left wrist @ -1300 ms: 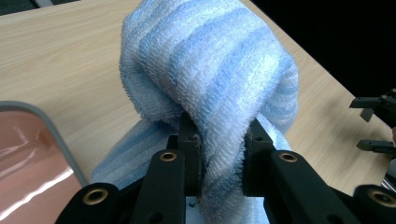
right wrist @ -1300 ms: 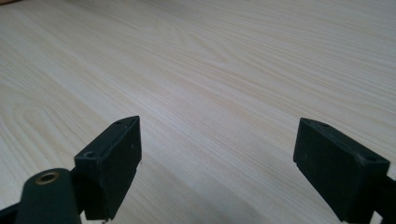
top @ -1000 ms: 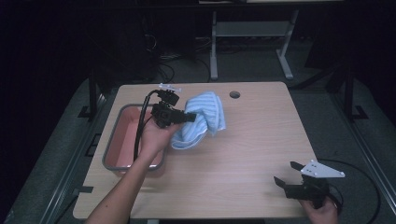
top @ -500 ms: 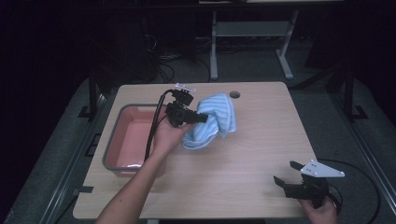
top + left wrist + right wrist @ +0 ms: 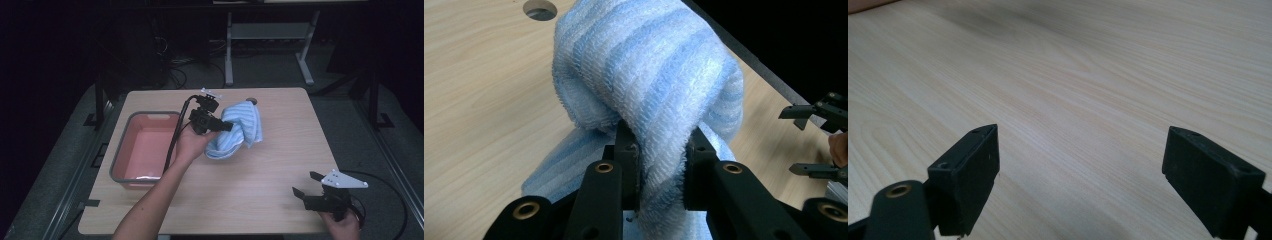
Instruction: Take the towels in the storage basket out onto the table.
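Blue striped towel (image 5: 659, 95) clamped between the jaws of the left hand-held gripper (image 5: 661, 165), bunched ahead of it over the worktop (image 5: 260, 185), no writing seen, right hand-held gripper (image 5: 1080, 175) held released, pink tub (image 5: 145, 150) behind the left one.

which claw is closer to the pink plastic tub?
Left. The left claw is just right of the grey-rimmed pink plastic tub, shut on the blue striped terry towel. The right claw sits open at the table's near right corner, far from it.
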`<state>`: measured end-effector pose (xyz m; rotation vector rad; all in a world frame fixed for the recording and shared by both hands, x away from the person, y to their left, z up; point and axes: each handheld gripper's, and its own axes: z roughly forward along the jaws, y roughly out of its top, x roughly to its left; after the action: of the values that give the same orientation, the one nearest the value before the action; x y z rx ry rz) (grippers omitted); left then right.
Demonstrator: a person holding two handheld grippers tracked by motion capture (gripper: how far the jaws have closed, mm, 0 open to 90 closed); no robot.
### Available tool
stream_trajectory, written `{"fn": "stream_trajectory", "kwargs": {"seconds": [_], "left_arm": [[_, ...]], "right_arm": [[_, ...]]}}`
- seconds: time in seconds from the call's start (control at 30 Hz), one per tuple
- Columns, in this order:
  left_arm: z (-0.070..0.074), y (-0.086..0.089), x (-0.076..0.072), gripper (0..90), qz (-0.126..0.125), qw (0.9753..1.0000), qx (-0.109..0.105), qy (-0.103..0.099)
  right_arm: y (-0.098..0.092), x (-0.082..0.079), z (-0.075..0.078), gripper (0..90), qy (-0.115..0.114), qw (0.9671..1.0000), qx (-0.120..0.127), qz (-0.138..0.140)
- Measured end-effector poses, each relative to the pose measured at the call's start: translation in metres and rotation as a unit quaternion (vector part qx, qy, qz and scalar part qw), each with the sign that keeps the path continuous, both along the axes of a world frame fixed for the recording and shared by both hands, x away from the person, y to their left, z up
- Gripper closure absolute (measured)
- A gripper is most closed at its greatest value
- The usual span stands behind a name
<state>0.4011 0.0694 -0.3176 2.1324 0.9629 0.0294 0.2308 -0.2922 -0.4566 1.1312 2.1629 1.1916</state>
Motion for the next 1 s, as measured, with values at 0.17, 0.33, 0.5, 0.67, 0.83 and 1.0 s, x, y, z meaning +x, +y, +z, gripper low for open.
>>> {"fn": "stream_trajectory", "kwargs": {"seconds": [0.17,0.33,0.5,0.67,0.83,1.0], "left_arm": [[-0.006,-0.009,0.002,74.3,-0.005,1.0000,-0.003,0.005],[-0.009,-0.016,0.003,74.3,-0.010,0.9999,-0.004,0.008],[-0.015,-0.023,0.005,74.1,-0.009,0.9999,-0.005,0.012],[-0.023,-0.030,0.010,74.1,-0.009,0.9997,-0.003,0.023],[-0.033,-0.040,0.012,73.9,-0.007,0.9995,0.002,0.030],[-0.050,-0.046,0.016,73.6,-0.002,0.9989,0.006,0.047]], "right_arm": [[-0.001,0.000,0.001,14.8,-0.003,1.0000,0.001,-0.001],[-0.001,0.000,0.000,14.8,-0.002,1.0000,0.001,-0.001],[-0.001,0.000,0.001,14.8,-0.002,1.0000,0.003,-0.002],[-0.002,0.000,0.001,14.8,-0.004,1.0000,0.004,-0.003],[-0.003,-0.001,0.001,14.8,-0.005,1.0000,0.005,-0.003],[-0.004,-0.001,0.001,14.8,-0.005,1.0000,0.005,-0.004]]}}
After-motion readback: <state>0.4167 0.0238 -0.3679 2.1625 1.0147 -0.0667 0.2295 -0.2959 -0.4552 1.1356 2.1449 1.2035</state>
